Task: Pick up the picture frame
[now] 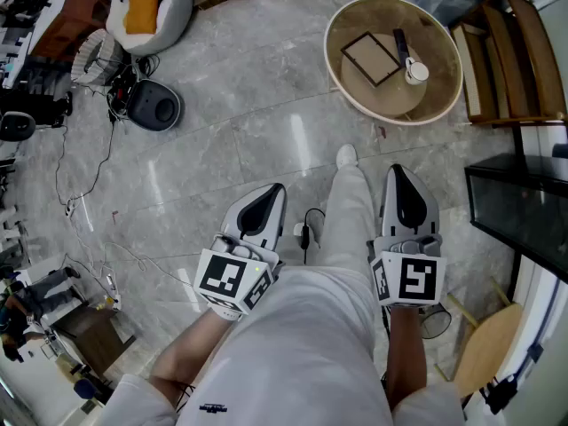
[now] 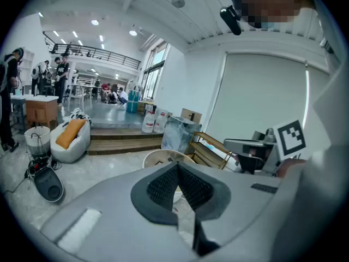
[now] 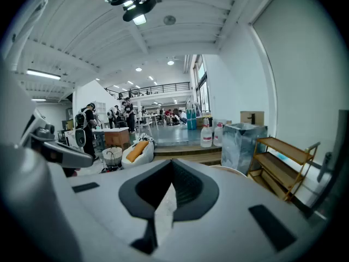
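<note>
Two-handed, holding smooth grey left gripper (image 1: pixel 277 187) and right gripper (image 1: pixel 397 169) pinched shut, well apart from rectangular picture frame (image 1: pixel 373 58) in round beige basin (image 1: pixel 330 47).

- Right claw (image 3: pixel 172 165): jaw tips pressed together, nothing btwn them.
- Wooden shelf (image 3: pixel 283 168) at right, silver bin (image 3: pixel 242 143) just beside it.
- Two jugs (image 3: pixel 206 137) on the step behind.
- Beanbag (image 3: pixel 136 150) w/ orange cushion to the left; people (image 3: pixel 87 119) stand further back.
</note>
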{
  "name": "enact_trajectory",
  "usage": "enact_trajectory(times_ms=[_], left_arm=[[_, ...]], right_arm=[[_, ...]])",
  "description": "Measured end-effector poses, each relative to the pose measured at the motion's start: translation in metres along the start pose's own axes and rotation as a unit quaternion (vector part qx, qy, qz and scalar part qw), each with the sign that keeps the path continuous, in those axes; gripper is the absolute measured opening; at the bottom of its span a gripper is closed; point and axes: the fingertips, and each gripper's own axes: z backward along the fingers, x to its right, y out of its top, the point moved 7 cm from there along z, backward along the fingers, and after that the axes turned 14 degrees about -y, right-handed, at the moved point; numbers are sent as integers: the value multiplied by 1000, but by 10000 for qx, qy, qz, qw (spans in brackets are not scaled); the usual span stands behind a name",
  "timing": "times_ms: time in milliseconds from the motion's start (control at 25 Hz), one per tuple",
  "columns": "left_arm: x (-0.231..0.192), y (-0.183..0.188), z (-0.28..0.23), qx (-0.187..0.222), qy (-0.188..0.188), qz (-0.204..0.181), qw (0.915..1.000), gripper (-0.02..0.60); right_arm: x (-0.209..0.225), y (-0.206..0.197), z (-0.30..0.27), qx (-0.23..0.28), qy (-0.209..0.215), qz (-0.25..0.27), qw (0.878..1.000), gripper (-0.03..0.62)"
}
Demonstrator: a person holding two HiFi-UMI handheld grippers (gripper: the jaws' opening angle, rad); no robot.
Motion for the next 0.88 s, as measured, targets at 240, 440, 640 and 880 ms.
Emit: enact_trajectory(times_ms=[240, 440, 640, 880], left_arm=[[67, 1, 72, 278, -293, -29, 9992, 3], [108, 0, 79, 509, -513, -121, 9973, 3], [128, 0, 91, 581, -599, -278, 9961, 3], [116, -1, 103, 380, -761, -344, 9958, 3]], right_arm=[[-16, 2, 137, -248, -123, -137, 9995, 5], [-7, -6, 185, -329, -160, -134, 9992, 5], [-5, -2, 201, -193, -45, -465, 9987, 6], [-13, -2, 195, -70, -23, -506, 9987, 6]])
